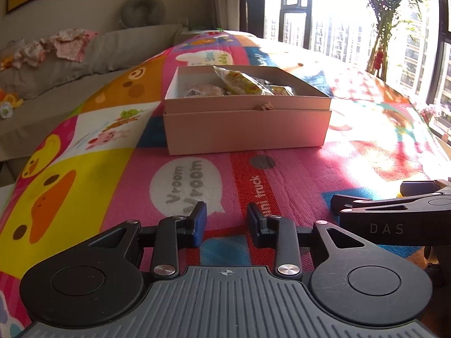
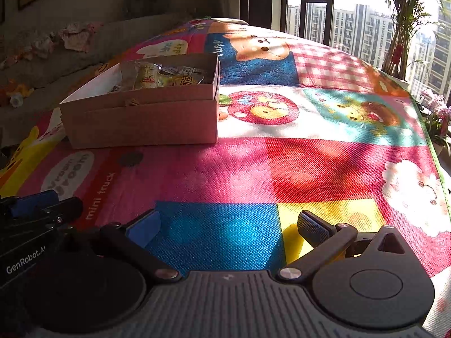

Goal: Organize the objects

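A beige cardboard box stands on the colourful cartoon play mat, straight ahead of my left gripper. Several wrapped snack packets lie inside it. The left gripper is open, low over the mat, with nothing between its blue pads. In the right wrist view the same box sits at the upper left with snack packets in it. My right gripper is open wide over the mat's blue and yellow squares and holds nothing. Each gripper shows at the edge of the other's view.
A grey sofa with crumpled clothes runs along the left. Tall windows, a palm plant and pink flowers line the right side past the mat's edge.
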{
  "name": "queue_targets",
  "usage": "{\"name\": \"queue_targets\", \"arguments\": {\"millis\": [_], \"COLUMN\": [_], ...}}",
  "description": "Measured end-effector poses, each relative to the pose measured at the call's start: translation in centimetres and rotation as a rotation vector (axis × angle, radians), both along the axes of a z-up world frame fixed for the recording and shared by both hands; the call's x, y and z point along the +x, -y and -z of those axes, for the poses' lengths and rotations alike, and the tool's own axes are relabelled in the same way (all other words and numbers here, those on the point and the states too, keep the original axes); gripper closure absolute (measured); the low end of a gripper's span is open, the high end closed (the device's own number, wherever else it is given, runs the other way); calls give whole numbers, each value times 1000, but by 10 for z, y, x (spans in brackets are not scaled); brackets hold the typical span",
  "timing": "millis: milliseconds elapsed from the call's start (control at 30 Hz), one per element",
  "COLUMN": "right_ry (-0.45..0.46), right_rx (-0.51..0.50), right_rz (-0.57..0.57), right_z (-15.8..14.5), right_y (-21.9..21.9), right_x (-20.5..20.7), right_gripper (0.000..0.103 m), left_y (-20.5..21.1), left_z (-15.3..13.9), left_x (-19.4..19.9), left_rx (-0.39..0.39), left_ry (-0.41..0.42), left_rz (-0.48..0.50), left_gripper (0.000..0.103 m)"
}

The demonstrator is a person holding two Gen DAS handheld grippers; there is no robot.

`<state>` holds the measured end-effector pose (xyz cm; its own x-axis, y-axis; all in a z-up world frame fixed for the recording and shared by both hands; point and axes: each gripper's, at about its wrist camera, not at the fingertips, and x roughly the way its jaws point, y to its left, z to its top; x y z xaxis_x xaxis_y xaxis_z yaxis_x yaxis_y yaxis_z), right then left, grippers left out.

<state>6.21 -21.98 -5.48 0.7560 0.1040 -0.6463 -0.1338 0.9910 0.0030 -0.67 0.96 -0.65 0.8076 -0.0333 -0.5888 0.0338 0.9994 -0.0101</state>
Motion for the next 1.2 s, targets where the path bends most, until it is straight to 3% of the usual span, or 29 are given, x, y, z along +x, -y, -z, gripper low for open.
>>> {"name": "queue_targets", "arguments": {"millis": [1200], "right_ry": [1], "right_rx": [6], "right_rz": [1], "right_z": [0], "right_y": [0], "right_x": [-1], "right_gripper": [0], "left_y": [-1], "left_z": [0], "left_x": [1], "left_rx": [-4], "left_ry": [-1], "left_rz": [-1], "left_gripper": [68]}}
